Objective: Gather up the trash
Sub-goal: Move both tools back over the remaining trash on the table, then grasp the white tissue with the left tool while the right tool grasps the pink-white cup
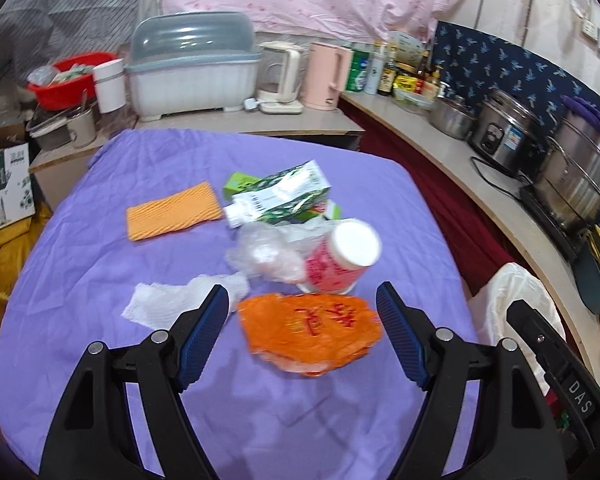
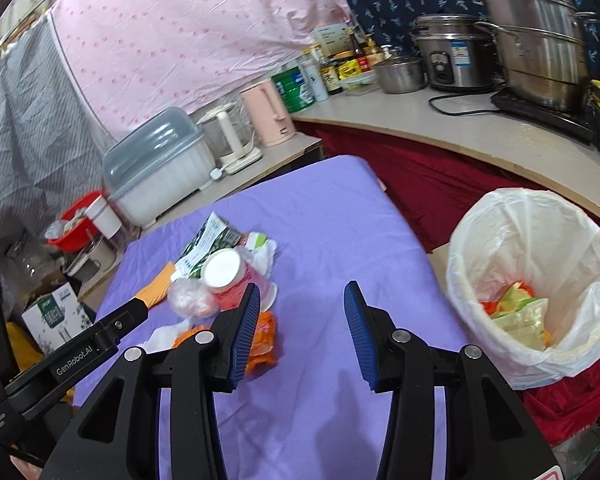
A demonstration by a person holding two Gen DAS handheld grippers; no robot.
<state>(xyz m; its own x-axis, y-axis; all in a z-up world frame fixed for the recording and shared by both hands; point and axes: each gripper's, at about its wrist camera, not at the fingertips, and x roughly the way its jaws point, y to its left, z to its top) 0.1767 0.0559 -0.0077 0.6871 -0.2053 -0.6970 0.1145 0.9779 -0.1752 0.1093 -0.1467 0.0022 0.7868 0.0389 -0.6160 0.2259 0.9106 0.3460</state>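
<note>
- Left wrist view: the left gripper hung over a table with a purple cloth, its jaws spread wide and empty. An orange plastic bag with red characters lay on the cloth between and just beyond the blue pads, apart from both.
- Behind the bag stood a tilted pink cup with a white lid, a crumpled clear plastic wrap, a green and white carton and an orange sponge cloth. A white tissue lay beside the left pad.
- At the right edge showed part of the bin liner and the other tool's black body.
- Right wrist view: the right gripper was over bare purple cloth, jaws parted with nothing between them. The trash pile sat to its left, the orange bag partly hidden behind the left pad.
- A bin lined with a white bag stood off the table's right edge, with green and orange scraps inside.
</note>
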